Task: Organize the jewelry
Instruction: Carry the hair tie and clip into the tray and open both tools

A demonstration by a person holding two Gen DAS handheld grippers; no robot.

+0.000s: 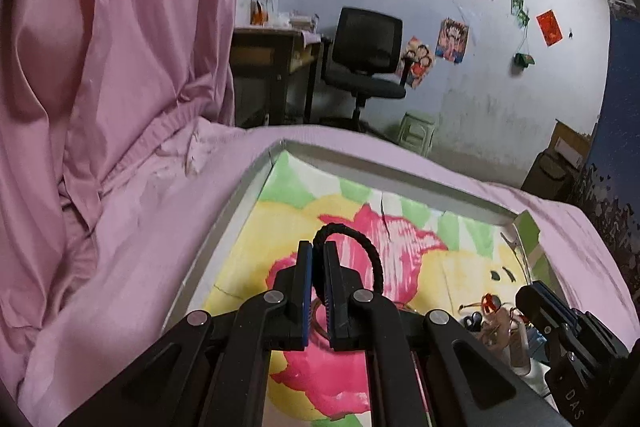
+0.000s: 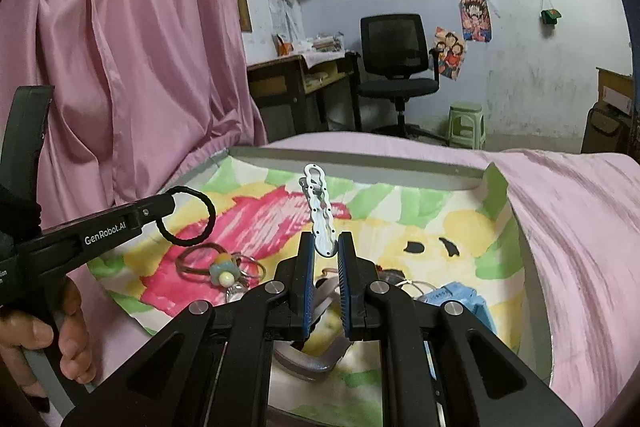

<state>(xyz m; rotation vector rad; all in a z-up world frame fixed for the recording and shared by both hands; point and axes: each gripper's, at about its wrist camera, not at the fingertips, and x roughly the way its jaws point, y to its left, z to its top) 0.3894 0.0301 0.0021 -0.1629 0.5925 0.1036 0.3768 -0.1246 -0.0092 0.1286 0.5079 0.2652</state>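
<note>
My left gripper [image 1: 318, 251] is shut on a black braided hair tie [image 1: 370, 247], whose loop arcs up and to the right of the fingers. It hangs above a white-rimmed tray [image 1: 244, 195] lined with a flowered cloth. From the right wrist view, the left gripper [image 2: 170, 205] holds the same hair tie [image 2: 202, 225] over the tray's left part. My right gripper [image 2: 325, 247] is shut on the lower end of a white perforated hair clip [image 2: 320, 203], which stands upright above the tray [image 2: 360, 157].
On the cloth lie a brown hair tie with a bead ornament [image 2: 222, 269], metal rings [image 2: 252, 269], a silver headband [image 2: 316, 365] and a blue item [image 2: 464, 301]. A pink curtain [image 2: 140, 47] hangs left. A hand [image 2: 60, 339] grips the left tool.
</note>
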